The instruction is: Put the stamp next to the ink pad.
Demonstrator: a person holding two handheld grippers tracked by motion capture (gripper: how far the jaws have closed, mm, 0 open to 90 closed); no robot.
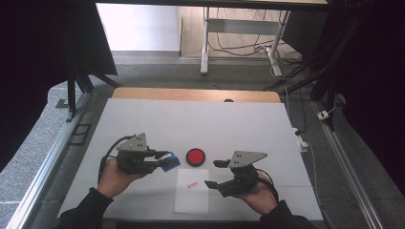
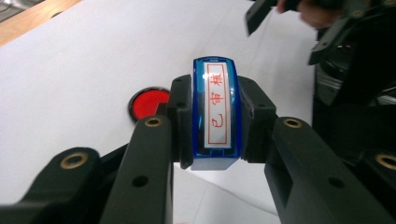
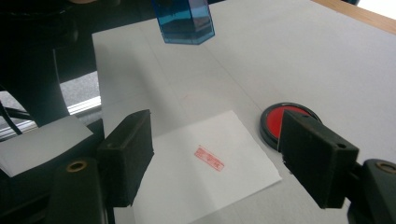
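Forearms in dark sleeves enter at the near edge of the high view, one hand on each tool. White surface (image 1: 143,119) carries everything, largest item in play.

Left tongs (image 1: 165,160): clamped on a blue stamp (image 1: 169,161), pads pressing both of its long sides. In the left gripper view the stamp (image 2: 215,114) sits upright between the pads, a white label with red characters facing the camera. Stamp held off the surface, up and to the left of the paper as the high view shows it.

Right tongs (image 1: 214,173): apart, nothing between them; no pad touches anything. In the right gripper view the jaws stand wide over the near part of the paper.

Sheet of white paper (image 1: 191,190) lies flat between the two tongs, just left of the right pair. Red ink pad (image 1: 195,156), round with a black rim, sits just beyond the paper, between the two tongs. Small red stamp mark (image 3: 209,158) on the paper, seen between the right jaws.
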